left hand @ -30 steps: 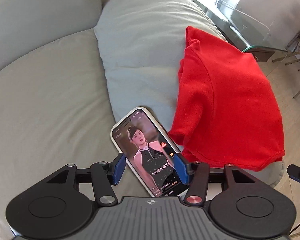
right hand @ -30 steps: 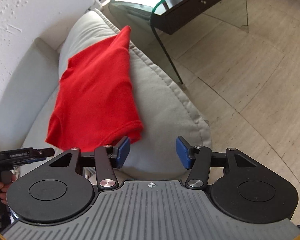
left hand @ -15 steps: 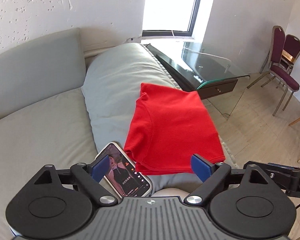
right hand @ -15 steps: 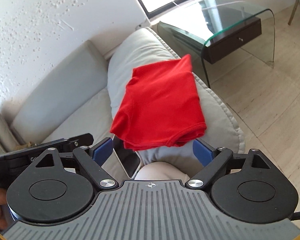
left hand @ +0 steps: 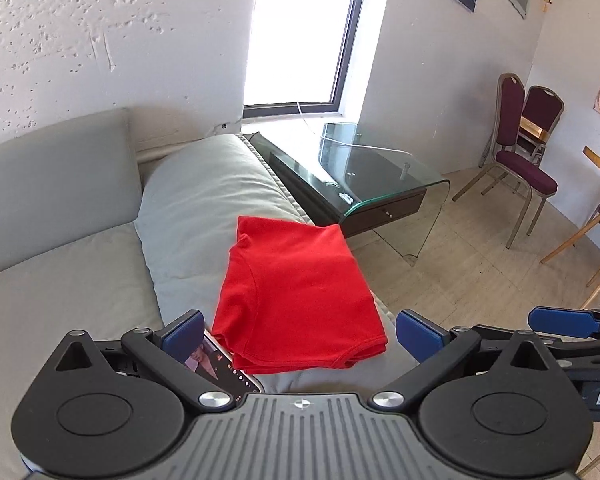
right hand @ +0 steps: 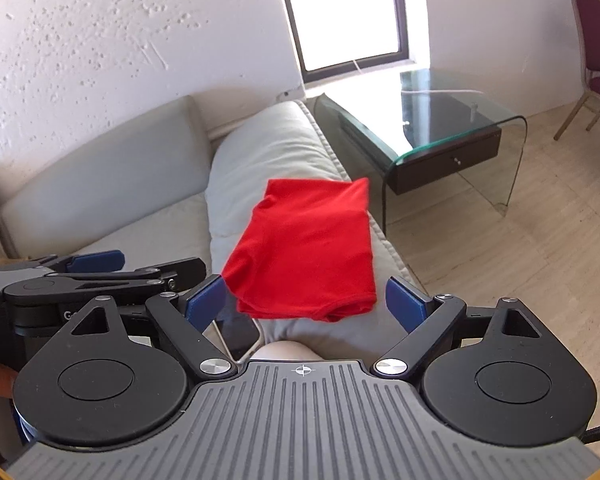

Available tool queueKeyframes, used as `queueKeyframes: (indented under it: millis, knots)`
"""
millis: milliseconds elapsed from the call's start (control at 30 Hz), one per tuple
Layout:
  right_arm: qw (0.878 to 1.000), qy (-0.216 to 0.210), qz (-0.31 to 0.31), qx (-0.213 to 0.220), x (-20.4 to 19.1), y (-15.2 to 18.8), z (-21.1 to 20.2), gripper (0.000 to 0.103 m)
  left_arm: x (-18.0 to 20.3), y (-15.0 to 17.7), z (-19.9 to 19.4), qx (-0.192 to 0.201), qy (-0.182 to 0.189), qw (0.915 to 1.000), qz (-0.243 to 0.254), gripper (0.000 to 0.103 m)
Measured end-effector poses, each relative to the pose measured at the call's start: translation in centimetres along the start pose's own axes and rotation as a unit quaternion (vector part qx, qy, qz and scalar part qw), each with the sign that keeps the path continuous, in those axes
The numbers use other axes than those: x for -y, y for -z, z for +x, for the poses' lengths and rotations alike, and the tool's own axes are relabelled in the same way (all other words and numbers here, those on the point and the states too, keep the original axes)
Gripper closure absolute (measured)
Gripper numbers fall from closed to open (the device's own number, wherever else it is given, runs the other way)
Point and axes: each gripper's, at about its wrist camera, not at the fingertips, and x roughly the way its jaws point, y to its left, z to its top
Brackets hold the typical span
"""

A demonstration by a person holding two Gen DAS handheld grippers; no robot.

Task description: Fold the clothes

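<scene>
Two grippers, left gripper (left hand: pixel 299 331) and right gripper (right hand: pixel 306 300), released, nothing between jaws; left jaws just opening wider. Red knit garment (left hand: pixel 298 300), folded rectangular, lies on padded grey sofa arm (left hand: pixel 204 208). Phone (left hand: pixel 224 368) at near left, partly hidden

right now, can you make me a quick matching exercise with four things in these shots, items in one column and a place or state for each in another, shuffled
Column one:
1. red shirt
2. phone
3. glass table
4. left gripper

Column two:
a. stands on the floor beside the sofa arm
b. open, with nothing between its pads
c. lies folded on the sofa arm cushion
d. lies on the sofa at the near left corner of the folded cloth, partly hidden by a gripper finger

Right pairs: 1-c, 2-d, 3-a, 4-b
</scene>
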Motion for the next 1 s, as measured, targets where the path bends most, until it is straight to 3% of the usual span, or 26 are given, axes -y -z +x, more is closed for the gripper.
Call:
queueKeyframes:
  millis: [367,1000]
  knots:
    - [0.999,0.029,-0.03,-0.035,-0.2,0.3,-0.7,0.013,0.9,1.0,0.0,-0.012,-0.008,0.9997,-0.022,0.005]
    - [0.999,0.016,-0.02,-0.038,0.4,0.1,-0.5,0.013,1.2,0.1,0.2,-0.02,-0.019,0.9996,-0.012,0.005]
